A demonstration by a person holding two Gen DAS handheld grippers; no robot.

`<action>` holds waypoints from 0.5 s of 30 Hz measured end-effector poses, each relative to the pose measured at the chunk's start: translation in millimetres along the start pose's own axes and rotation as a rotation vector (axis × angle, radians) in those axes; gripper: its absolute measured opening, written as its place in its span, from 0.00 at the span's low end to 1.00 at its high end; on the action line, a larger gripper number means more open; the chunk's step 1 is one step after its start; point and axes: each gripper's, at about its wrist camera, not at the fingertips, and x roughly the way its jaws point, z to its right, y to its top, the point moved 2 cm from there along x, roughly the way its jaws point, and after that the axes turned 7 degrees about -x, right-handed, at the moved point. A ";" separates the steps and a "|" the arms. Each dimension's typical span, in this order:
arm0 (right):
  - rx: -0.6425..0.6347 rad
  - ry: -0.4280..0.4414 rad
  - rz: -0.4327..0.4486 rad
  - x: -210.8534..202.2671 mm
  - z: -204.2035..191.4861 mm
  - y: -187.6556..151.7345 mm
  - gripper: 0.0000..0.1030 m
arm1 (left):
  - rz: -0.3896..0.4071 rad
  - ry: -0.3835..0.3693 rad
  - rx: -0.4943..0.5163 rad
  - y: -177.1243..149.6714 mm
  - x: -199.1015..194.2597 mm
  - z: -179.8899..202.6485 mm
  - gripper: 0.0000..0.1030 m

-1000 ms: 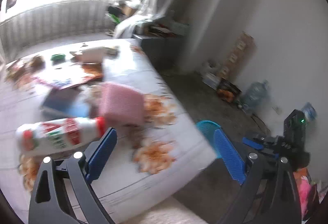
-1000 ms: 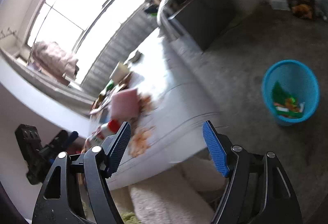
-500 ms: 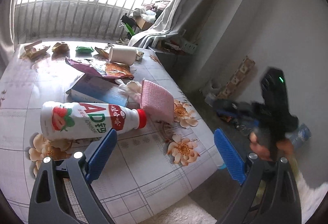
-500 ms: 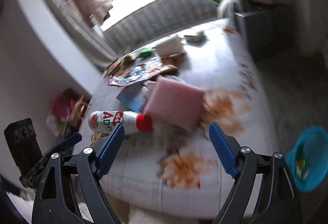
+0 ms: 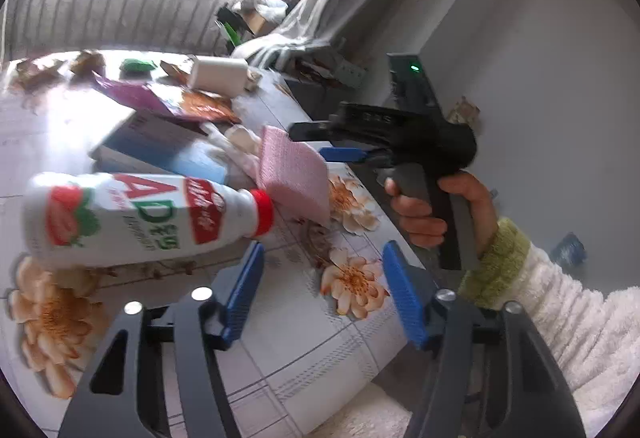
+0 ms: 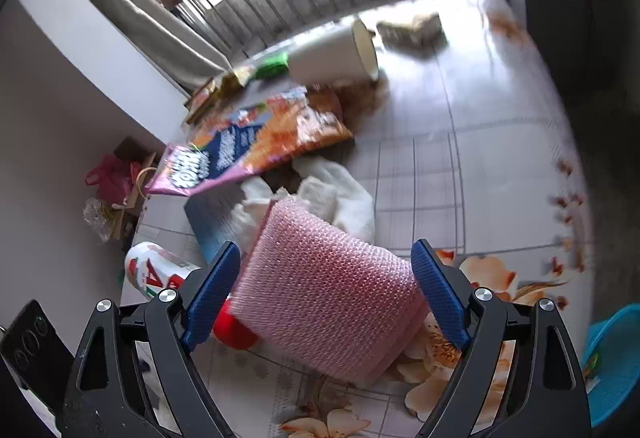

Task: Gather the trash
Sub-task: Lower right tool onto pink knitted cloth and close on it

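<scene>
A white milk bottle (image 5: 132, 217) with a red cap lies on the floral table (image 5: 280, 358), just left of my left gripper (image 5: 324, 286). Its jaws are closing with nothing between them. A pink bubble-wrap pouch (image 6: 324, 302) lies past the bottle's cap (image 6: 232, 330). My right gripper (image 6: 324, 266) is open and straddles the pouch, one blue pad (image 6: 216, 286) near each side edge. In the left wrist view a hand (image 5: 424, 213) holds that right gripper (image 5: 320, 139) over the pouch (image 5: 292, 173). A blue bin (image 6: 612, 358) stands on the floor off the table's right edge.
Further back on the table lie crumpled white tissue (image 6: 340, 197), a blue book (image 6: 212, 222), a colourful snack bag (image 6: 256, 141), a tipped white cup (image 6: 332, 57) and small wrappers (image 6: 412, 29). A fluffy white sleeve (image 5: 580, 334) fills the right of the left wrist view.
My left jaws have narrowed and come lower beside the bottle. The right gripper swung from the bin side across the table and now sits over the pink pouch, jaws wider.
</scene>
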 end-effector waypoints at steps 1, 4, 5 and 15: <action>0.005 0.009 -0.015 1.3 0.6 -3.7 0.81 | -0.008 -0.005 -0.001 -0.5 4.1 0.8 0.51; 0.004 0.033 -0.043 -4.6 -3.6 -19.1 0.81 | -0.037 -0.018 -0.008 -2.7 17.3 3.5 0.44; 0.009 0.048 -0.048 -7.7 -4.7 -24.6 0.81 | -0.048 -0.021 -0.005 -4.1 22.0 5.0 0.42; -0.003 -0.017 -0.022 -42.9 -25.2 -81.5 0.81 | -0.093 0.007 -0.006 -11.6 36.7 8.2 0.37</action>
